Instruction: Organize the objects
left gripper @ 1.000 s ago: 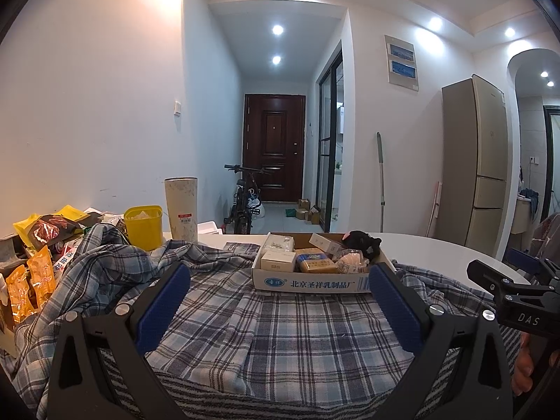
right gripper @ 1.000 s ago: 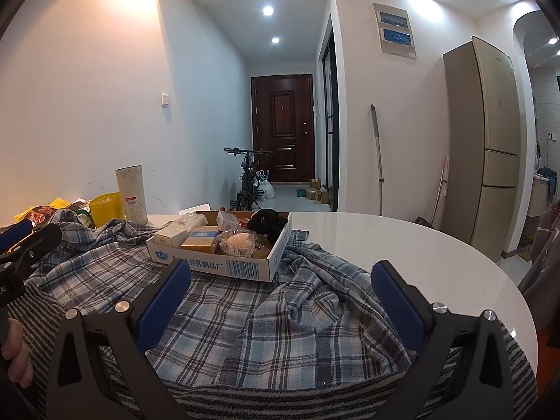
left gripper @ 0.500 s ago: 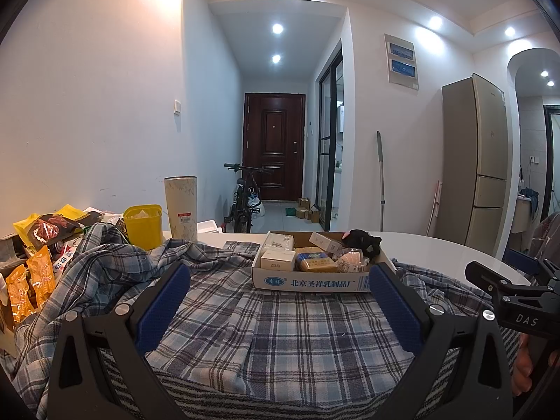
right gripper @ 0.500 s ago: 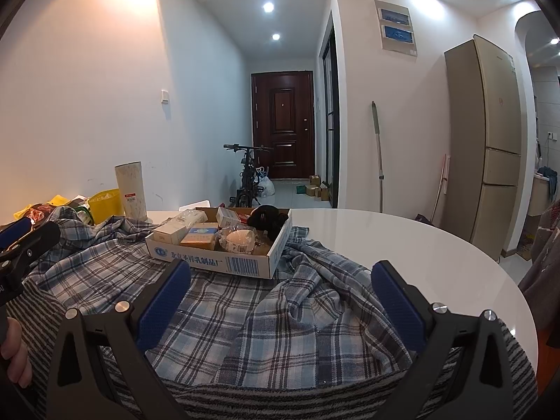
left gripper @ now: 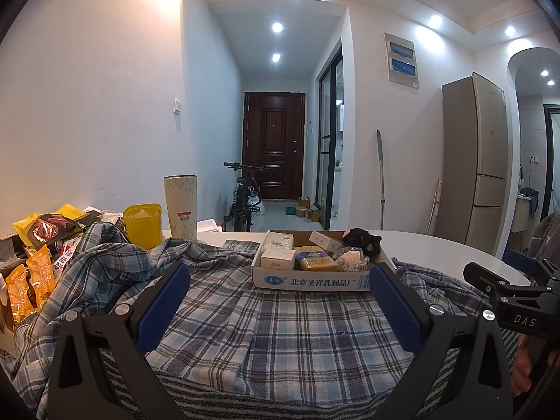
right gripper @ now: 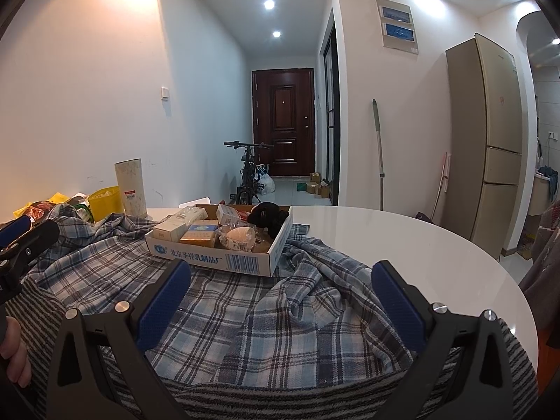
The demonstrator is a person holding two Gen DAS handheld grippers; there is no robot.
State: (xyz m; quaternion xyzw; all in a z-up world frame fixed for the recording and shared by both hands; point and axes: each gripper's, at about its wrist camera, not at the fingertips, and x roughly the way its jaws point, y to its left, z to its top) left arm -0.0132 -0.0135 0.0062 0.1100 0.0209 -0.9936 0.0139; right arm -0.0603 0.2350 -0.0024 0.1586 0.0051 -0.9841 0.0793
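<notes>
Both hand-held grippers, left [left gripper: 276,301] and right [right gripper: 278,299], gape wide above one plaid shirt [left gripper: 280,325]. One cardboard box [left gripper: 308,280] sits on it.

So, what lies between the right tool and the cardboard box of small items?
Only the plaid shirt, spread and rumpled on the table. In the right wrist view it covers the whole stretch from the open right tool up to the cardboard box, which rests on it.
</notes>
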